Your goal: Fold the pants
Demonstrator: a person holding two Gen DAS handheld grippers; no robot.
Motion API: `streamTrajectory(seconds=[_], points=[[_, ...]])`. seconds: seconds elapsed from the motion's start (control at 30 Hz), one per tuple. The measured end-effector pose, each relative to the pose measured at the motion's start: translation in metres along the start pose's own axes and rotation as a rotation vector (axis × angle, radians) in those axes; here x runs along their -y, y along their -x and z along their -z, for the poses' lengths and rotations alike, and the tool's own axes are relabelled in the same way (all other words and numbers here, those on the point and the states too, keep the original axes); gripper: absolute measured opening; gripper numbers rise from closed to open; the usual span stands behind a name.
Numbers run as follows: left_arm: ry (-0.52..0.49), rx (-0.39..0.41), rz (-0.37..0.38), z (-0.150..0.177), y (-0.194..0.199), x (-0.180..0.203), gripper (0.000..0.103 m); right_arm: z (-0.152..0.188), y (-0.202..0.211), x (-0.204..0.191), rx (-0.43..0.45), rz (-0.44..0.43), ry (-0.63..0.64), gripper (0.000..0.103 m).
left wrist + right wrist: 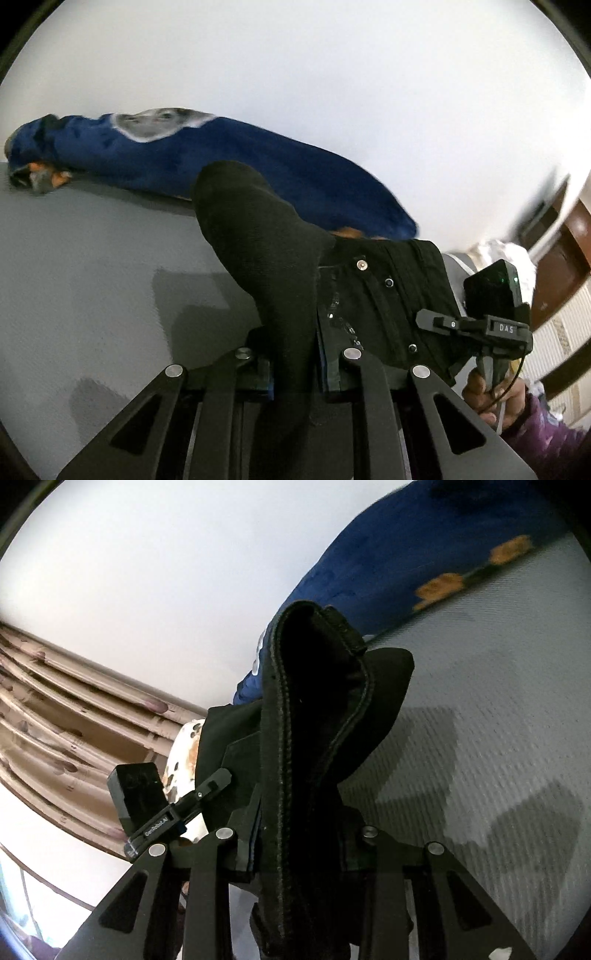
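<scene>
Nearest the left wrist lens, the left gripper [295,365] has its fingers closed on a fold of the black pants [266,236], the cloth running up between them and bulging forward in a rounded hump. To the right of that fold the waistband lies open, showing a metal button [361,264] and rivets. The right gripper [480,328] appears at the right of this view, held in a hand [491,391] with a purple sleeve.

In the right wrist view, the right gripper [299,849] is likewise clamped on the pants [314,709], a stitched seam edge standing up between its fingers. The left gripper [177,812] shows at the left, just beside the cloth.

The pants are lifted off the grey surface [92,266], which carries the grippers' shadows. Behind them, along the surface's far edge, lies a blue blanket [221,158] with orange patches, against a white wall [332,74].
</scene>
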State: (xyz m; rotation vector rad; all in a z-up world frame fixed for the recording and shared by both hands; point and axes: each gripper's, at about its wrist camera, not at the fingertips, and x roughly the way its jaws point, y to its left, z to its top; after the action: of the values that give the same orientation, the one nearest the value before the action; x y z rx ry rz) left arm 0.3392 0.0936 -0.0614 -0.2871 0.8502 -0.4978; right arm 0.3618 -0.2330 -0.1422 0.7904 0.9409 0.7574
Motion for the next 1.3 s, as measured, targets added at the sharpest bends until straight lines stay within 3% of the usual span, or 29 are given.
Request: streamTrajectory(seconds=[0.13, 0.27, 0.33, 0.37, 0.43, 0.47, 0.5, 0.53, 0.57, 0.63, 0.67, 0.7, 0.73, 0.83, 1.03, 1.3], points=[[0.006, -0.023, -0.051, -0.011, -0.022, -0.032, 0.016, -0.022, -0.043, 0.008, -0.028, 0.025, -0.009, 0.029], [0.000, -0.032, -0.091, -0.014, -0.046, -0.054, 0.018, -0.033, -0.060, 0.020, -0.028, 0.057, -0.020, 0.028], [-0.013, -0.020, -0.108, -0.016, -0.054, -0.056, 0.024, -0.037, -0.064, 0.022, -0.027, 0.101, 0.007, 0.028], [-0.027, -0.015, -0.139, -0.017, -0.059, -0.055, 0.036, -0.038, -0.067, 0.020, -0.029, 0.144, 0.034, 0.030], [-0.050, -0.006, -0.250, -0.015, -0.065, -0.051, 0.057, -0.037, -0.071, 0.016, -0.017, 0.252, 0.075, 0.041], [-0.080, 0.006, -0.378, -0.012, -0.066, -0.044, 0.073, -0.035, -0.072, 0.014, -0.007, 0.315, 0.097, 0.057], [-0.111, 0.017, -0.464, -0.009, -0.064, -0.045, 0.082, -0.030, -0.072, 0.005, 0.019, 0.432, 0.144, 0.068], [-0.164, 0.042, -0.589, -0.007, -0.063, -0.036, 0.085, -0.022, -0.067, -0.009, 0.076, 0.531, 0.197, 0.069], [-0.204, 0.076, -0.705, -0.004, -0.059, -0.027, 0.090, -0.015, -0.061, -0.019, 0.119, 0.568, 0.236, 0.069], [-0.209, 0.153, -0.798, 0.003, -0.043, -0.013, 0.093, 0.005, -0.048, -0.055, 0.226, 0.636, 0.360, 0.078], [-0.200, 0.167, -0.778, 0.006, -0.037, -0.009, 0.094, 0.016, -0.045, -0.074, 0.267, 0.678, 0.418, 0.091], [-0.184, 0.183, -0.712, 0.010, -0.027, -0.003, 0.095, 0.029, -0.043, -0.092, 0.293, 0.701, 0.462, 0.096], [-0.163, 0.196, -0.668, 0.014, -0.019, 0.002, 0.096, 0.037, -0.042, -0.103, 0.304, 0.702, 0.482, 0.096], [-0.107, 0.221, -0.630, 0.026, 0.003, 0.016, 0.099, 0.066, -0.051, -0.138, 0.320, 0.672, 0.530, 0.097], [-0.081, 0.206, -0.640, 0.049, 0.039, 0.038, 0.102, 0.106, -0.042, -0.153, 0.302, 0.666, 0.524, 0.098], [-0.108, 0.227, -0.642, 0.070, 0.070, 0.060, 0.103, 0.122, -0.033, -0.166, 0.302, 0.673, 0.499, 0.099]])
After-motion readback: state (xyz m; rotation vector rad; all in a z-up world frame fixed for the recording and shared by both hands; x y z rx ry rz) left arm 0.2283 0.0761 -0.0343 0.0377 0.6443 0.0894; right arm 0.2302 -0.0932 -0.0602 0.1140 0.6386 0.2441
